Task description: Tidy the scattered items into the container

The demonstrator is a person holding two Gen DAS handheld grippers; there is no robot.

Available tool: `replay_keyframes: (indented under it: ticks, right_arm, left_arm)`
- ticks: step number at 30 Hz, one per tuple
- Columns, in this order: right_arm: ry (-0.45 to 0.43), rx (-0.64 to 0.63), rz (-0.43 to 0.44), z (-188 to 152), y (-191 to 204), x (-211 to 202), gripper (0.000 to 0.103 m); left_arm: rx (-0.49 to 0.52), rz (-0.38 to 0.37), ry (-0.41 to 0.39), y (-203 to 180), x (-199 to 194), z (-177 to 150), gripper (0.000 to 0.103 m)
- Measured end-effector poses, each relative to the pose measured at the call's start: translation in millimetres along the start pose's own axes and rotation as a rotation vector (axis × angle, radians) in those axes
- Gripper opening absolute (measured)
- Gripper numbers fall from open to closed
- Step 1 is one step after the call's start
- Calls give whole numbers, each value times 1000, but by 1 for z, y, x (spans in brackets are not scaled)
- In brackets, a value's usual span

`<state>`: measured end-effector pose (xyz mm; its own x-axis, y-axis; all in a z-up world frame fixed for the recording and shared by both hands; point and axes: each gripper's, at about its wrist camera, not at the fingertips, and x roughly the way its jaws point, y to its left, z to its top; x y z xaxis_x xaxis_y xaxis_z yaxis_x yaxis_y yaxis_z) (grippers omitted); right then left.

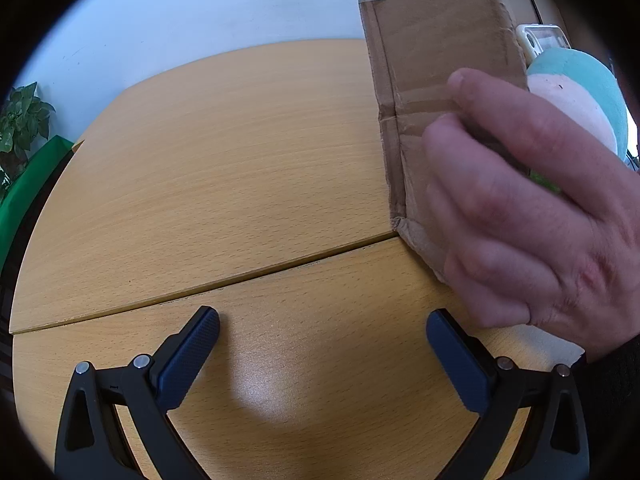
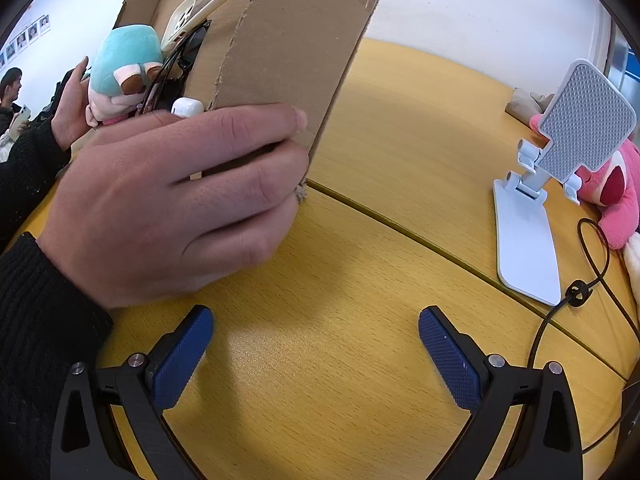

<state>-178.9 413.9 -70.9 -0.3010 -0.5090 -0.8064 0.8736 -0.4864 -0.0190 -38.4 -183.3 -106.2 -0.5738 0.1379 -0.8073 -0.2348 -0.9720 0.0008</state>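
A wooden table (image 2: 360,264) under a white wall (image 1: 180,20) bears a tilted cardboard box (image 2: 288,40).

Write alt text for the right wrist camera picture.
A bare hand grips the corner of a cardboard box tilted on a wooden table; inside are a teal plush toy, phone case and white earbud case. The open right gripper is empty.

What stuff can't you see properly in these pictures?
- Left wrist view: the hand covers the cardboard box corner; the box wall hides most of the teal plush toy and phone case.
- Right wrist view: the sunglasses are mostly hidden behind the toy; the pink plush is cut off by the edge.
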Motion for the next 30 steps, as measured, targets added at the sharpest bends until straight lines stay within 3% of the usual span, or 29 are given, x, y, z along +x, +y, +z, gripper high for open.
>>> replay_keyframes:
  ticks: [30]
  right_arm:
    - [0, 2, -2, 0, 3, 0, 103]
  left_arm:
    - [-11, 10, 1, 8, 3, -5, 103]
